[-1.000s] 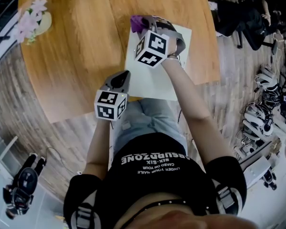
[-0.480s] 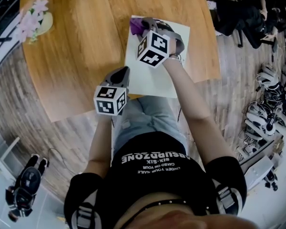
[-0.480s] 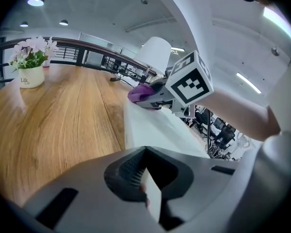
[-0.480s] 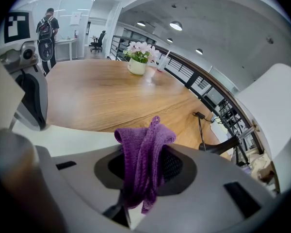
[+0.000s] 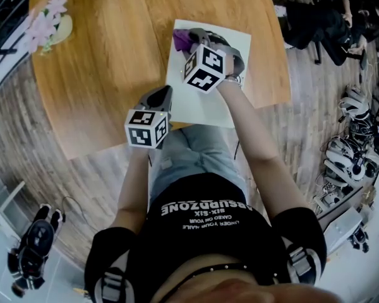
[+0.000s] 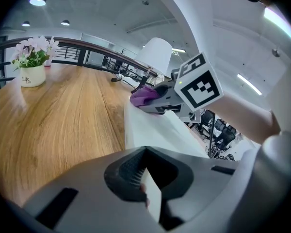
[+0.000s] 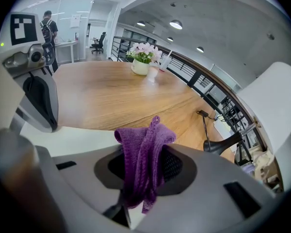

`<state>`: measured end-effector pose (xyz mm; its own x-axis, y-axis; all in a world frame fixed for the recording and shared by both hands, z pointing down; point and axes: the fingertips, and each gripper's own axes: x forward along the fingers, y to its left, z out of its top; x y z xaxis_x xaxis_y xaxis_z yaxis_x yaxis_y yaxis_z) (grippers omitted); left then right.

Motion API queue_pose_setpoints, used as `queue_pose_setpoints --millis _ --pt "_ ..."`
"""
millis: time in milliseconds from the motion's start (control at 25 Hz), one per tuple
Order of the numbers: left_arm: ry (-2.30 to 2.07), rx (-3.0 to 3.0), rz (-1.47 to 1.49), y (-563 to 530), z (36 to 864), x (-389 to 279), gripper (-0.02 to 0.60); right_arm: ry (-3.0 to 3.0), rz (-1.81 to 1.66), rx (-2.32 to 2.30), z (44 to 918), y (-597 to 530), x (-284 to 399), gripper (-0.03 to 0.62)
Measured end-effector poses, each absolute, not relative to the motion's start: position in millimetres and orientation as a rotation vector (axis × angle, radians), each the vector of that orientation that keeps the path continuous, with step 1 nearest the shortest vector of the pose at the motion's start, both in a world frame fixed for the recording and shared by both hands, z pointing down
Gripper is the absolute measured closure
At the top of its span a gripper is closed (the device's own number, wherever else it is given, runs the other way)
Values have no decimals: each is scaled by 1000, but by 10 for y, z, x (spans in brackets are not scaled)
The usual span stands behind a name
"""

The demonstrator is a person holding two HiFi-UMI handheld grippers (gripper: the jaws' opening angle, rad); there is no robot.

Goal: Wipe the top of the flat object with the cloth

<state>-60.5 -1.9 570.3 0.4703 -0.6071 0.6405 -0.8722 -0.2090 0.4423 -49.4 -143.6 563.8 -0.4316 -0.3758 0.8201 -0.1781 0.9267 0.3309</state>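
While my left tool (image 6: 146,191) pinches the board (image 5: 201,106) edge, right tool (image 7: 136,188) clamps the cloth (image 7: 143,147) at its far corner.

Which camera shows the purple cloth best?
The right gripper view: the purple knitted cloth is close-up, pinched in the right tongs. Head view shows only a corner; left gripper view shows it small and distant.

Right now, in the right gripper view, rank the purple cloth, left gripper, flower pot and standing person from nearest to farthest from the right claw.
1. purple cloth: pinched in the right claw.
2. left gripper: close, at left.
3. flower pot: across the table, centre.
4. person: far background, upper left.
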Motion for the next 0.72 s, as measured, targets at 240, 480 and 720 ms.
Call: queue_pose_setpoints --millis 240,480,720 --pt "-1241 1923 398 -13 5701 -611 566 -2040 -215 378 5634 -1222 -474 479" --pt "-1285 1913 368 2 5672 -618 566 -2043 -211 374 5606 -1037 -450 479" --pt "-1328 1815 261 -14 5690 -729 566 -2045 -196 366 5617 -921 -449 479"
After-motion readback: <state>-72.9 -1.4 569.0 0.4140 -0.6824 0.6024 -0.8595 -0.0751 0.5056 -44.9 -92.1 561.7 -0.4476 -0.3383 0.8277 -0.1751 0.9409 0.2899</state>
